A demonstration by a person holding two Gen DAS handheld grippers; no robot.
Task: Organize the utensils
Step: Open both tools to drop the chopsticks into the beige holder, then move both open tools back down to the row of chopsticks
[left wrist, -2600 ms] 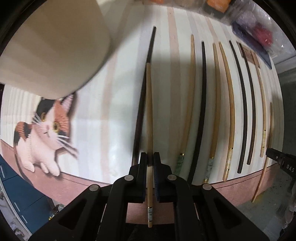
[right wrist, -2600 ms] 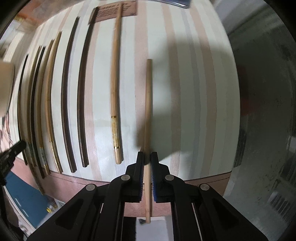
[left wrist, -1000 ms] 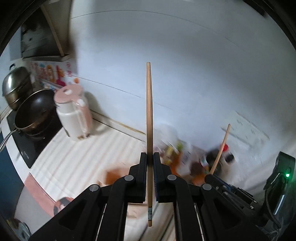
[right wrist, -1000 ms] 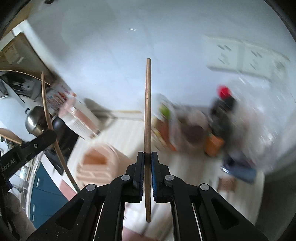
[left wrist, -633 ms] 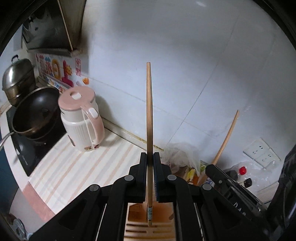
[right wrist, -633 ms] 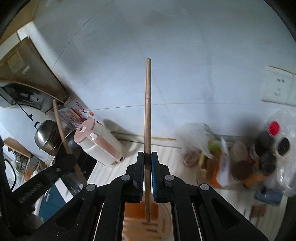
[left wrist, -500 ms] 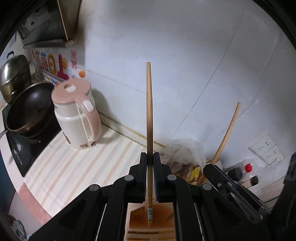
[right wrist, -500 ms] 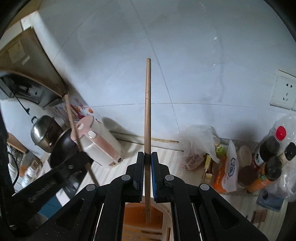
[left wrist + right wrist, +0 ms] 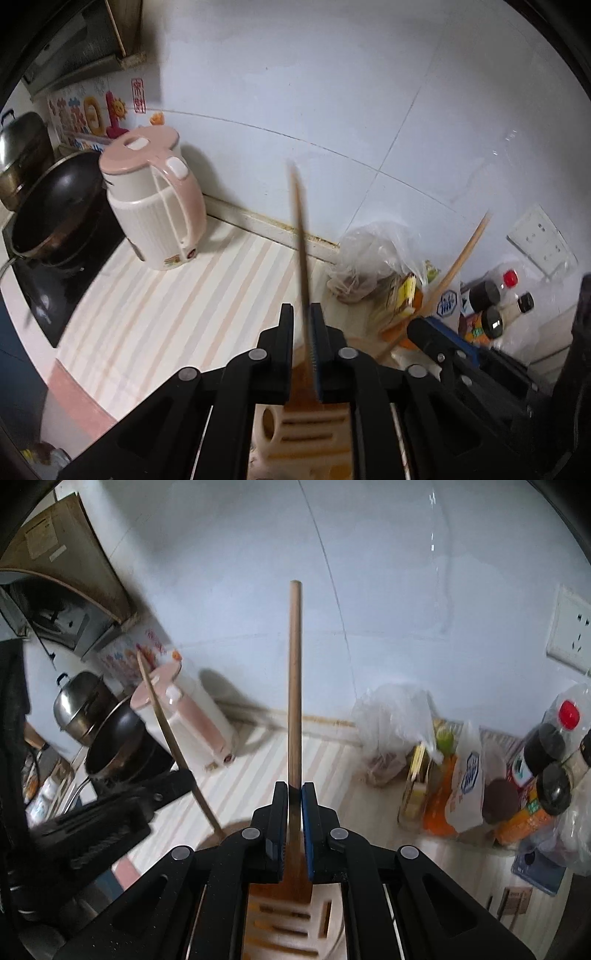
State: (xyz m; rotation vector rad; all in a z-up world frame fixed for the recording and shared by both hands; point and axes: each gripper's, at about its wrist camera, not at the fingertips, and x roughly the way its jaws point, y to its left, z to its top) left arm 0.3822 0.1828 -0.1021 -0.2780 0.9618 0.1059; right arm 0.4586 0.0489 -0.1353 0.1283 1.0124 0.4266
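My left gripper (image 9: 301,314) hangs over a pale slotted utensil holder (image 9: 306,435). Its jaws are opening, and a light wooden chopstick (image 9: 300,240) stands blurred and loose between them, its lower end down in the holder. My right gripper (image 9: 294,790) is shut on a second light chopstick (image 9: 294,683), held upright with its lower end inside the same holder (image 9: 288,923). The right gripper's fingers (image 9: 424,332) and chopstick (image 9: 461,254) also show at the lower right of the left wrist view. At the left of the right wrist view are the left gripper's fingers (image 9: 173,781).
A pink-lidded kettle (image 9: 155,199) stands on the striped counter mat (image 9: 166,321). A black wok (image 9: 55,210) and a steel pot (image 9: 22,147) sit on the hob at the left. A plastic bag (image 9: 373,254), packets and bottles (image 9: 495,306) crowd the back right under a wall socket (image 9: 543,240).
Both grippers have sunk closer to the holder. The left jaws have parted a little and their chopstick has slid down, its top now lower. The right chopstick stays clamped.
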